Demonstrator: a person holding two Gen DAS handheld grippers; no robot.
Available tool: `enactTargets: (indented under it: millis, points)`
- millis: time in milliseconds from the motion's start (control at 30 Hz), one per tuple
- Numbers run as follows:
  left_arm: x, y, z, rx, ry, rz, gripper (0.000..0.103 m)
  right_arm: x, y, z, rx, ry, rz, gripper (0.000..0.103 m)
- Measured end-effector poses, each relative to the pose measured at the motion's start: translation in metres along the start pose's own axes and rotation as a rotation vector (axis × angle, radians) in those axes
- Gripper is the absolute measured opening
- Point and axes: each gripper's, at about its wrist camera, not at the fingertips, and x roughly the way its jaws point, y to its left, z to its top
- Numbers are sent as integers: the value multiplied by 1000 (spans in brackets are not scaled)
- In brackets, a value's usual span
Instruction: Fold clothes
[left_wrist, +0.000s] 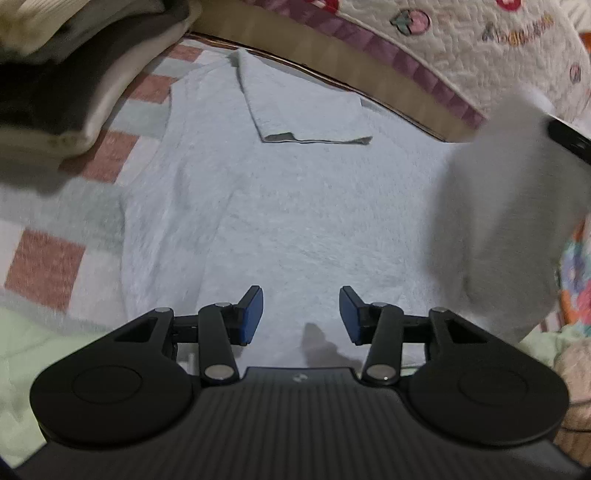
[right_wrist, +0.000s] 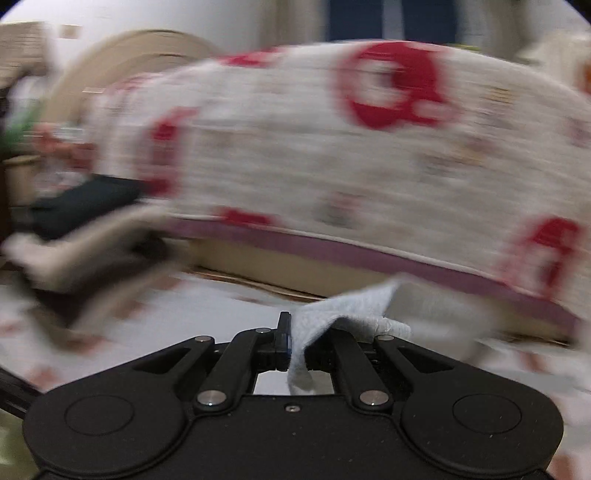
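In the left wrist view, the left claw (left_wrist: 301, 314) hovers with its blue pads (left_wrist: 253, 314) apart and nothing between them, above a pale blue fleece garment (left_wrist: 258, 206) spread flat on a checked pink and white blanket (left_wrist: 44, 266). One sleeve (left_wrist: 295, 107) of the garment is folded in across its far part. At the right edge a blurred flap of the same pale cloth (left_wrist: 498, 221) hangs lifted in the air. A stack of folded clothes (left_wrist: 62, 85) sits at the upper left, and a quilt with red and pink prints (left_wrist: 480, 48) drapes over the edge of a bed beyond the garment. In the right wrist view, heavily blurred, the right claw (right_wrist: 297, 347) is clamped together on a corner of the pale blue garment (right_wrist: 343, 310), which bunches up over the pads and hangs a little below them. Behind it lie the printed quilt (right_wrist: 295, 147) and the stack of folded clothes (right_wrist: 85, 229) at the left.
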Motion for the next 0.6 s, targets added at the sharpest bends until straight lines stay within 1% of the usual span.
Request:
enactTargets:
  millis: [67, 100, 167, 200, 233, 300, 333, 367, 467, 567, 600]
  points:
    - [0, 10, -7, -26, -13, -9, 45, 27, 40, -4, -31, 47, 137, 4]
    - [0, 15, -11, -38, -20, -11, 45, 43, 59, -12, -52, 84, 196, 4]
    - [1, 24, -14, -60, -41, -19, 45, 79, 89, -40, -84, 208, 289, 4]
    - [2, 27, -15, -69, -53, -23, 43, 94, 97, -54, -78, 284, 319, 4]
    - [2, 31, -16, -80, -71, -31, 46, 108, 100, -68, -49, 361, 333, 5]
    - [2, 37, -16, -112, -99, -59, 46, 124, 95, -87, 12, 462, 345, 5]
    - [2, 40, -15, -134, -108, -66, 46, 128, 90, -91, 43, 486, 349, 5]
    - [1, 42, -14, -147, -116, -70, 46, 132, 84, -95, 73, 502, 352, 5]
    - [-2, 45, -13, -183, -125, -96, 47, 129, 76, -96, 123, 495, 377, 5]
    - [-6, 45, -11, -202, -130, -132, 48, 121, 79, -98, 112, 450, 414, 5]
    - [-7, 45, -10, -209, -132, -145, 49, 117, 81, -98, 99, 429, 431, 9]
